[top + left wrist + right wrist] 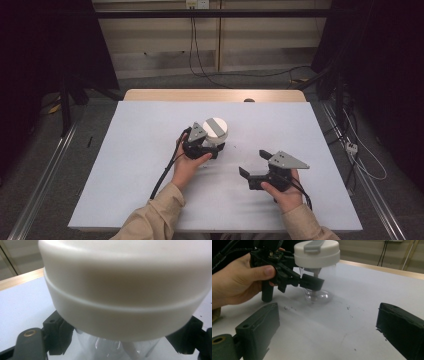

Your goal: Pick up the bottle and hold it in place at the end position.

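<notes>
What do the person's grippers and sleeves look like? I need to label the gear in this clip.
Both the left gripper and the right gripper are black with two blocky jaws, a grey three-cornered plate on top and a trailing black cable. The sleeves are beige.

Beige sleeves [150, 220] cover both forearms. Each black hand-held gripper [252, 167] carries a grey three-cornered plate [287, 160] and trails a black cable [165, 172].

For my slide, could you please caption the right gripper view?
Left gripper clamps clear white-lidded container; right gripper open.
</notes>
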Motion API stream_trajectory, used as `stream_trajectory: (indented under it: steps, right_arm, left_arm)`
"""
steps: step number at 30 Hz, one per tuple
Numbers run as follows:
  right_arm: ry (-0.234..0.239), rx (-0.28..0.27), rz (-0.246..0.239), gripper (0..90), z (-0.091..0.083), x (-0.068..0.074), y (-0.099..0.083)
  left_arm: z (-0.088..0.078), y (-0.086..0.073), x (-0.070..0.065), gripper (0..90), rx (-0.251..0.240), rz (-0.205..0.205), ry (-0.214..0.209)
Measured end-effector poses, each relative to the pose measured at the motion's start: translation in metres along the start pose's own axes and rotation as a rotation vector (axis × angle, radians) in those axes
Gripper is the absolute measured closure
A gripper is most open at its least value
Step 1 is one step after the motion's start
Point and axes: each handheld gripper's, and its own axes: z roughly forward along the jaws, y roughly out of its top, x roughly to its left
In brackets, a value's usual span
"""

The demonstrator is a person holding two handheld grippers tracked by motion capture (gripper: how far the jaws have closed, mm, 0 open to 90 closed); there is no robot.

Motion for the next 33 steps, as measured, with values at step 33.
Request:
stream_trajectory:
  steps: [33]
  right_arm:
    - [-0.032, 0.027, -0.014, 9.7, 0.053, 0.001, 0.036]
  left_arm:
    - [0.0, 0.0, -0.001, 18.6, -0.001, -0.003, 0.007]
